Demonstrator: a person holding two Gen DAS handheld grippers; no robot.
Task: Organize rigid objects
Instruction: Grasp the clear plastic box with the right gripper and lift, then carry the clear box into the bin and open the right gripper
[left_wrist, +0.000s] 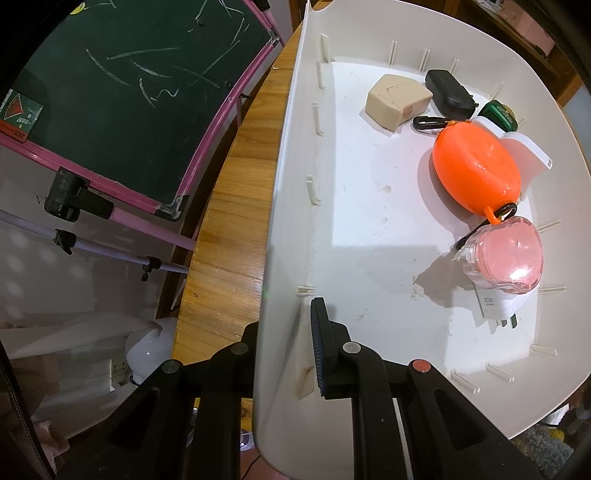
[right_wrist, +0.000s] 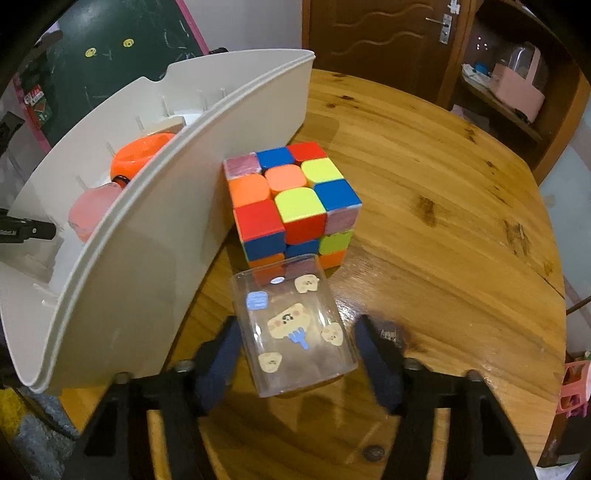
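Note:
My left gripper (left_wrist: 288, 317) is shut on the near side wall of a white plastic bin (left_wrist: 280, 184), one finger inside and one outside. In the bin lie a beige block (left_wrist: 397, 99), a black case (left_wrist: 448, 92), a green tape measure (left_wrist: 500, 114), an orange oval case (left_wrist: 476, 170), a pink clear case (left_wrist: 506, 254) and a white charger (left_wrist: 498, 306). My right gripper (right_wrist: 298, 323) is open and straddles a clear sticker-covered box (right_wrist: 295, 325) lying on the wooden table; a small gap shows at the right finger. A Rubik's cube (right_wrist: 291, 199) stands just behind the box.
The bin (right_wrist: 147, 258) sits left of the cube and nearly touches it. The round wooden table (right_wrist: 443, 221) stretches to the right. A green chalkboard (left_wrist: 129, 92) with a pink frame stands beyond the table's left edge. A door and shelves are at the back.

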